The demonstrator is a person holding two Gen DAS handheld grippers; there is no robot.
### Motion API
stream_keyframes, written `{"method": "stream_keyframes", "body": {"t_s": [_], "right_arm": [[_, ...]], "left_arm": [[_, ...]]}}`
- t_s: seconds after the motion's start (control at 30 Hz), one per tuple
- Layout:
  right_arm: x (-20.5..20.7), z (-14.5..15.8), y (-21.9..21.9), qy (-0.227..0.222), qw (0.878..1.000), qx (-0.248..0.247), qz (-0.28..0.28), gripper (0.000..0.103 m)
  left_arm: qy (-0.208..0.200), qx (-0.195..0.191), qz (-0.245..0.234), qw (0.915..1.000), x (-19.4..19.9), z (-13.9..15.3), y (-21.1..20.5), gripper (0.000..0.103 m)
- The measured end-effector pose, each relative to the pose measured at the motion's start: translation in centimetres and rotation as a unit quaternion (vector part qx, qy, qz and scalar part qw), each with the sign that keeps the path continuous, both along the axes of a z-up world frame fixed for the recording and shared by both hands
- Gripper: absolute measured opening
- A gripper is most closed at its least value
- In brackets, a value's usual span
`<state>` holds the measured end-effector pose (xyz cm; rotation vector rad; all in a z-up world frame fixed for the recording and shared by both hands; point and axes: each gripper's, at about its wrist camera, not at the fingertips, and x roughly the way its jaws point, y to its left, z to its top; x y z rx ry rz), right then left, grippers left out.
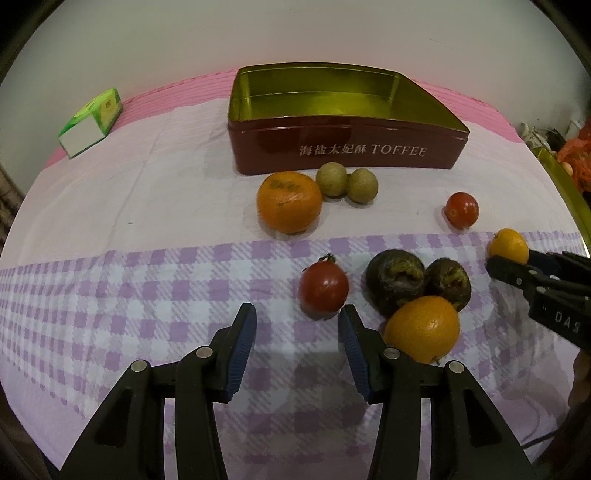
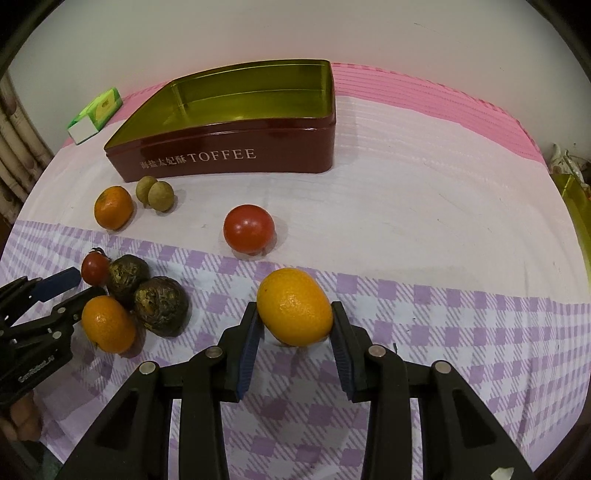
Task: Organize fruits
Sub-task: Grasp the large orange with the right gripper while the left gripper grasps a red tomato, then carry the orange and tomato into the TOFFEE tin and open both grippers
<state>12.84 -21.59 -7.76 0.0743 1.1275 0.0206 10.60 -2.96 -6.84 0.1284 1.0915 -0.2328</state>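
Fruits all on checked cloth, lower half of frame; maroon metal toffee tin, upper centre, empty. Right gripper clamps small yellow-orange citrus. Left gripper open, empty, near red tomato. Nothing sorted yet.

Home setting: checked tablecloth, toffee tin, tissue box, plain wall

Three oranges, two tomatoes, two longans, two dark fruits.
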Motion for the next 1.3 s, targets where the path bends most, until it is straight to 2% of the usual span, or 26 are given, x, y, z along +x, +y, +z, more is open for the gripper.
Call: {"method": "stream_keyframes", "body": {"t_s": [0.57,0.93,1.3], "right_arm": [[0.0,0.0,0.0,-0.001,1.0,0.003,-0.002,0.035],[0.2,0.1,-0.1,-0.002,1.0,0.003,-0.003,0.035],[0.2,0.1,-0.1,-0.003,1.0,0.0,-0.003,0.035]], "left_arm": [[-0.007,-0.002,0.0,1.0,2.3,-0.2,-1.2,0.047],[-0.012,-0.003,-0.001,0.9999,1.7,0.0,-1.2,0.029],[-0.013,-0.002,0.0,0.9999,1.4,0.0,-1.2,0.028]]}}
